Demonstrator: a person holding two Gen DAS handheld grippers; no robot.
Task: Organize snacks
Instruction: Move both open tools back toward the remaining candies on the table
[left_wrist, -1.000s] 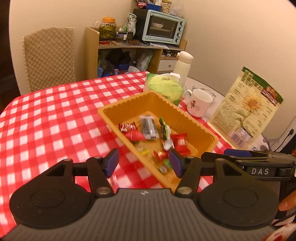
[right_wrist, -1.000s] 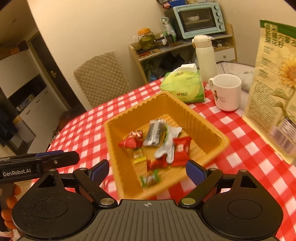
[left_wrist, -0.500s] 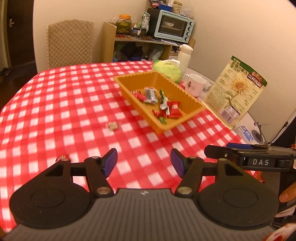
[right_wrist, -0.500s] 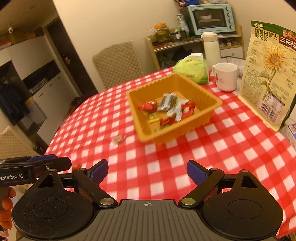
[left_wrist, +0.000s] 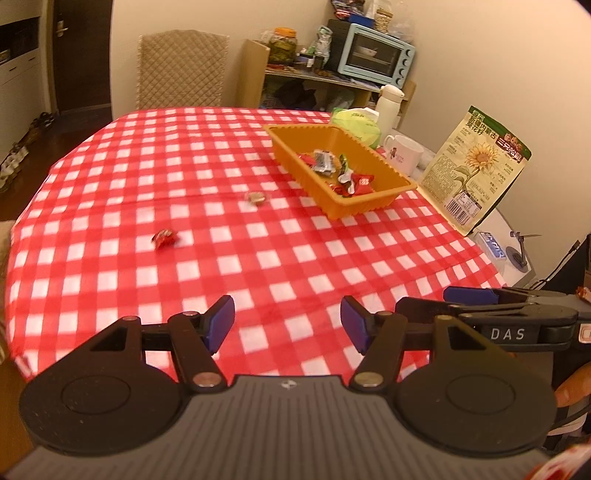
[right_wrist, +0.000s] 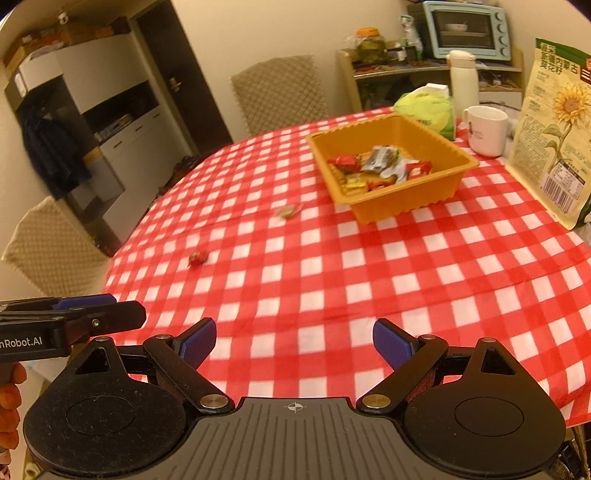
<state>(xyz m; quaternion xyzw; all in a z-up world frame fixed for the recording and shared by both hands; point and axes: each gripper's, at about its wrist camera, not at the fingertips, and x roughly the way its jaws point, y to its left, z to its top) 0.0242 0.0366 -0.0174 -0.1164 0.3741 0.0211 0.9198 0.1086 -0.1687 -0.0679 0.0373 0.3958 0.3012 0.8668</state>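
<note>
Both the left hand-held gripper (left_wrist: 287, 320) and the right hand-held gripper (right_wrist: 294, 343) gape wide, holding nothing. On the red-checked counter (left_wrist: 258, 258), a small red-wrapped candy (left_wrist: 164, 238) and a brownish wrapped sweet (left_wrist: 256, 198) lie apart outside the orange plastic tray (left_wrist: 369, 201) of snacks.

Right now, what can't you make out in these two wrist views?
- Small pale candy on the tablecloth: blurred and tiny in both views, its print unreadable.
- Snacks low in the orange tray: left view, near wall hides them.
- Sunflower seed bag: right view, cut off by the frame edge.

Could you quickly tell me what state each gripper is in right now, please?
Left gripper: open, nothing between its jaws.
Right gripper: open, nothing between its jaws.
</note>
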